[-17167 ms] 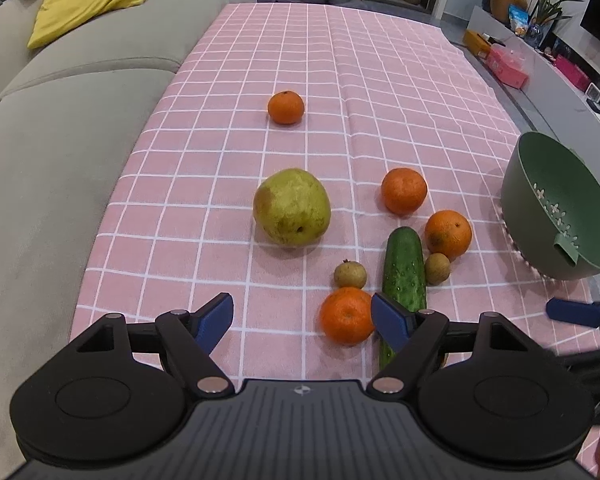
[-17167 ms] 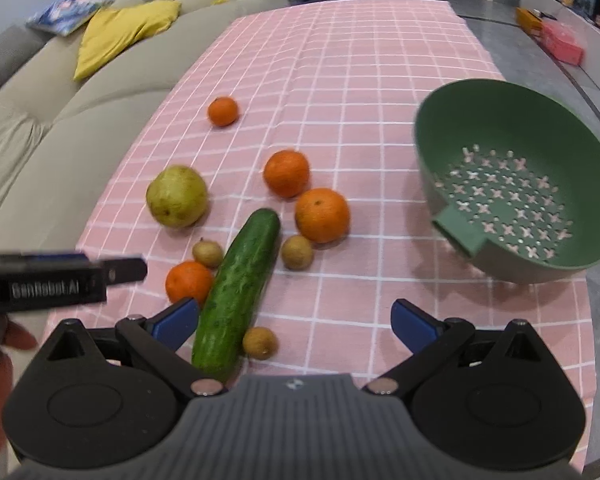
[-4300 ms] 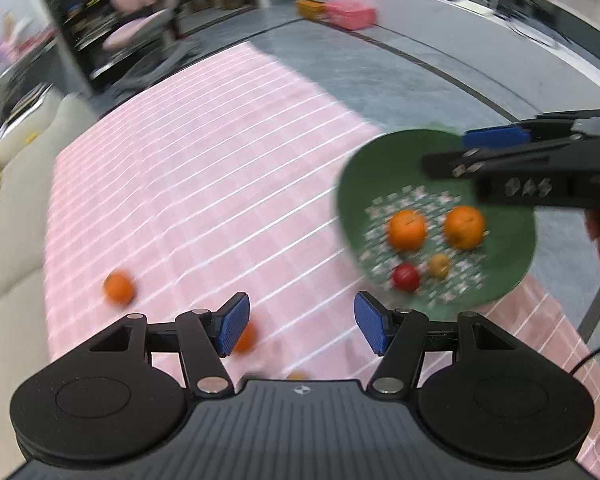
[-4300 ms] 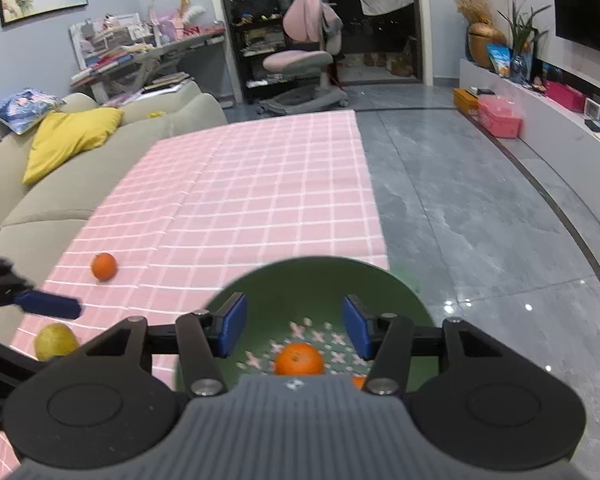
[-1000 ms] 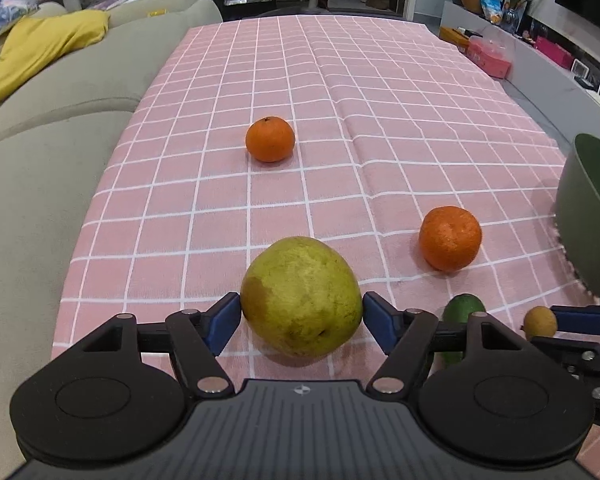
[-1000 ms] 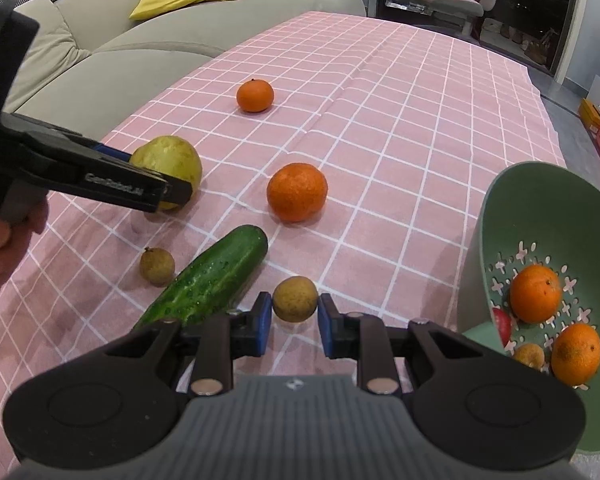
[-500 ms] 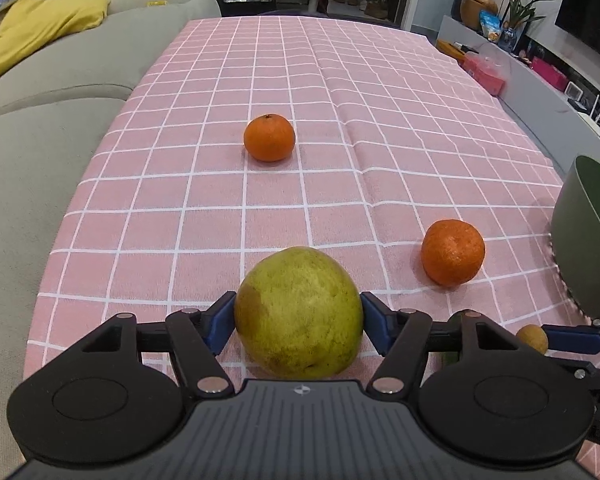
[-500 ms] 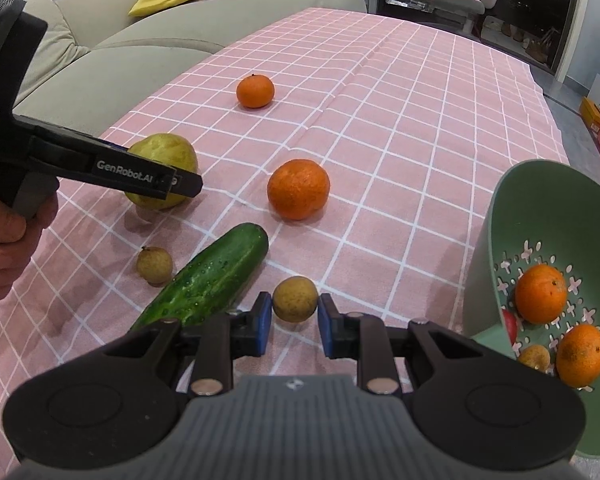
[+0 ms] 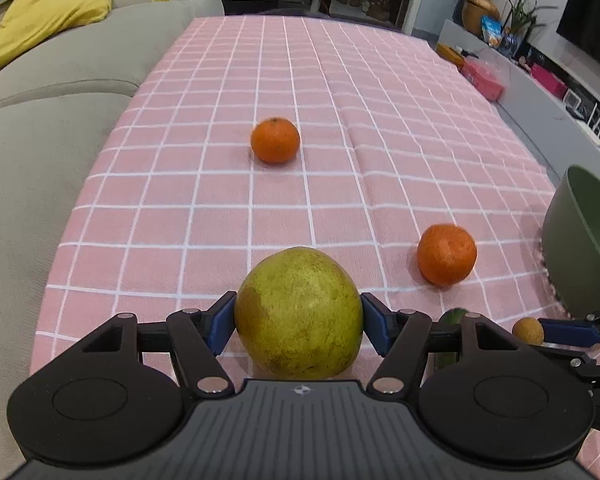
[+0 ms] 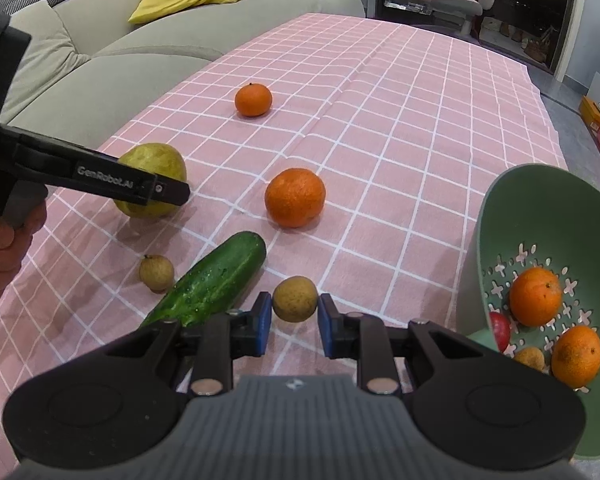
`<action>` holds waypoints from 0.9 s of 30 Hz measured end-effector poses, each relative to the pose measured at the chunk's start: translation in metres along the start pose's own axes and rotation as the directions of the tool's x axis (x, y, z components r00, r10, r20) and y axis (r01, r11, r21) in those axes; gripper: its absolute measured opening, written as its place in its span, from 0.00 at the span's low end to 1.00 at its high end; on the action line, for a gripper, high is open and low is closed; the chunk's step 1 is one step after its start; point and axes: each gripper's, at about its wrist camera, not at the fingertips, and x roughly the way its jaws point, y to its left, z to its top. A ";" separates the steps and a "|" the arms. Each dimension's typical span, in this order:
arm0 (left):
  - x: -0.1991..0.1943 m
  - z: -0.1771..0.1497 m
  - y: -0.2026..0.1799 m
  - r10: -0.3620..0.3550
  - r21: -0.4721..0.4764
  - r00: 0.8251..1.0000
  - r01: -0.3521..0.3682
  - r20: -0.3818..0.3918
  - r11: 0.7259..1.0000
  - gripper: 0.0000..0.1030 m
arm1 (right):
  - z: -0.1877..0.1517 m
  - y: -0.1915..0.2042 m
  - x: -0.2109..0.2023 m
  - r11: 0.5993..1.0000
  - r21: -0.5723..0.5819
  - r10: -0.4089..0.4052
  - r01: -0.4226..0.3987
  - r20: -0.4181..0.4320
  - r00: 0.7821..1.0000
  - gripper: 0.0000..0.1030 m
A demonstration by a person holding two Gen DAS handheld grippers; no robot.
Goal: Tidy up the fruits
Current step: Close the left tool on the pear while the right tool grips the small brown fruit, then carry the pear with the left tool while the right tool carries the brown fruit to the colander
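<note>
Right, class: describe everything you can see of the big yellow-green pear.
The pear is large, rounded and yellow-green, its skin speckled and a browner patch low on one side. It sits upright between the left gripper jaws, both blue pads pressed against its sides, over the pink checked tablecloth. Whether its base touches the cloth is hidden.

A pink checked tablecloth (image 10: 420, 128) carries two oranges (image 10: 295, 197), a cucumber (image 10: 216, 280), longans (image 10: 156, 272) and a green colander (image 10: 540, 208).
</note>
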 end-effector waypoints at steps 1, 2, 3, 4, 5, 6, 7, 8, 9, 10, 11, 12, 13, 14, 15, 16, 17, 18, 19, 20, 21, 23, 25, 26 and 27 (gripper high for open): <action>-0.004 0.002 0.001 0.001 -0.004 1.000 -0.001 0.008 1.000 0.73 | 0.000 -0.001 -0.001 1.000 0.001 0.001 -0.001 0.004 1.000 0.20; -0.009 0.003 0.003 0.002 -0.008 1.000 -0.002 0.015 1.000 0.73 | 0.000 -0.001 -0.003 1.000 0.003 0.001 -0.001 0.007 1.000 0.20; -0.015 0.006 0.005 0.004 -0.013 1.000 -0.003 0.025 1.000 0.73 | 0.001 -0.002 -0.005 1.000 0.005 0.002 -0.002 0.010 1.000 0.20; -0.021 0.008 0.007 0.005 -0.019 0.999 -0.005 0.035 1.000 0.73 | 0.001 -0.003 -0.007 1.000 0.008 0.003 -0.003 0.014 1.000 0.20; -0.027 0.012 0.009 0.007 -0.028 0.999 -0.006 0.045 1.000 0.73 | 0.002 -0.004 -0.009 1.000 0.011 0.004 -0.004 0.019 1.000 0.20; -0.032 0.014 0.010 0.009 -0.035 0.999 -0.007 0.053 0.999 0.73 | 0.003 -0.005 -0.011 1.000 0.015 0.005 -0.005 0.024 1.000 0.20; -0.038 0.017 0.011 0.009 -0.042 0.998 -0.006 0.062 0.999 0.73 | 0.004 -0.006 -0.013 1.000 0.019 0.007 -0.007 0.030 1.000 0.20; -0.042 0.019 0.011 0.009 -0.044 0.998 -0.006 0.067 0.999 0.72 | 0.005 -0.007 -0.016 1.000 0.023 0.008 -0.009 0.037 0.999 0.20; -0.046 0.022 0.010 0.010 -0.041 0.997 -0.007 0.073 0.999 0.73 | 0.006 -0.007 -0.018 1.000 0.025 0.009 -0.011 0.042 0.999 0.20; -0.050 0.024 0.009 0.014 -0.033 0.997 -0.011 0.077 0.999 0.73 | 0.007 -0.008 -0.021 1.000 0.027 0.010 -0.012 0.048 0.999 0.20; -0.054 0.025 0.006 0.017 -0.021 0.997 -0.016 0.079 1.000 0.73 | 0.008 -0.008 -0.023 0.999 0.029 0.012 -0.013 0.053 0.999 0.20; -0.057 0.027 0.004 0.019 -0.011 0.997 -0.019 0.080 1.000 0.73 | 0.009 -0.009 -0.026 0.999 0.032 0.012 -0.014 0.059 0.998 0.20; -0.060 0.029 0.002 0.021 -0.001 0.996 -0.021 0.082 1.000 0.73 | 0.009 -0.009 -0.029 0.999 0.034 0.013 -0.015 0.066 0.998 0.20; -0.063 0.030 -0.001 0.020 0.007 0.996 -0.021 0.084 1.000 0.73 | 0.011 -0.010 -0.031 0.999 0.037 0.014 -0.016 0.073 0.997 0.20; -0.066 0.033 -0.005 0.018 0.017 0.996 -0.019 0.086 1.000 0.73 | 0.012 -0.012 -0.034 0.999 0.041 0.013 -0.017 0.080 0.997 0.20; -0.069 0.035 -0.010 0.017 0.025 0.996 -0.019 0.090 0.999 0.73 | 0.013 -0.013 -0.038 0.999 0.045 0.013 -0.017 0.089 0.996 0.20; -0.071 0.037 -0.014 0.016 0.033 0.995 -0.019 0.094 0.999 0.73 | 0.014 -0.015 -0.041 0.999 0.051 0.012 -0.017 0.096 0.995 0.20; -0.074 0.040 -0.018 0.012 0.042 0.995 -0.016 0.098 0.999 0.73 | 0.015 -0.018 -0.044 0.998 0.056 0.010 -0.016 0.104 0.995 0.20; -0.076 0.042 -0.024 0.006 0.051 0.995 -0.011 0.102 0.999 0.73 | 0.016 -0.021 -0.048 0.998 0.064 0.008 -0.015 0.114 0.993 0.20; -0.078 0.044 -0.030 0.000 0.060 0.995 -0.006 0.104 0.998 0.73 | 0.017 -0.024 -0.052 0.997 0.070 0.005 -0.014 0.122 0.992 0.20; -0.079 0.046 -0.037 -0.007 0.071 0.994 0.000 0.107 0.998 0.73 | 0.017 -0.028 -0.056 0.997 0.078 0.001 -0.011 0.131 0.991 0.20; -0.081 0.048 -0.052 -0.022 0.098 0.994 0.011 0.109 0.995 0.73 | 0.016 -0.038 -0.065 0.995 0.098 -0.011 -0.004 0.146 0.989 0.20; -0.080 0.050 -0.069 -0.037 0.127 0.994 0.023 0.107 0.992 0.73 | 0.015 -0.049 -0.071 0.993 0.121 -0.025 0.006 0.158 0.987 0.20; -0.079 0.051 -0.078 -0.045 0.141 0.993 0.030 0.106 0.990 0.73 | 0.014 -0.056 -0.075 0.991 0.132 -0.034 0.012 0.163 0.986 0.20; -0.078 0.052 -0.087 -0.053 0.156 0.993 0.036 0.104 0.987 0.73 | 0.012 -0.063 -0.078 0.989 0.144 -0.043 0.019 0.167 0.985 0.20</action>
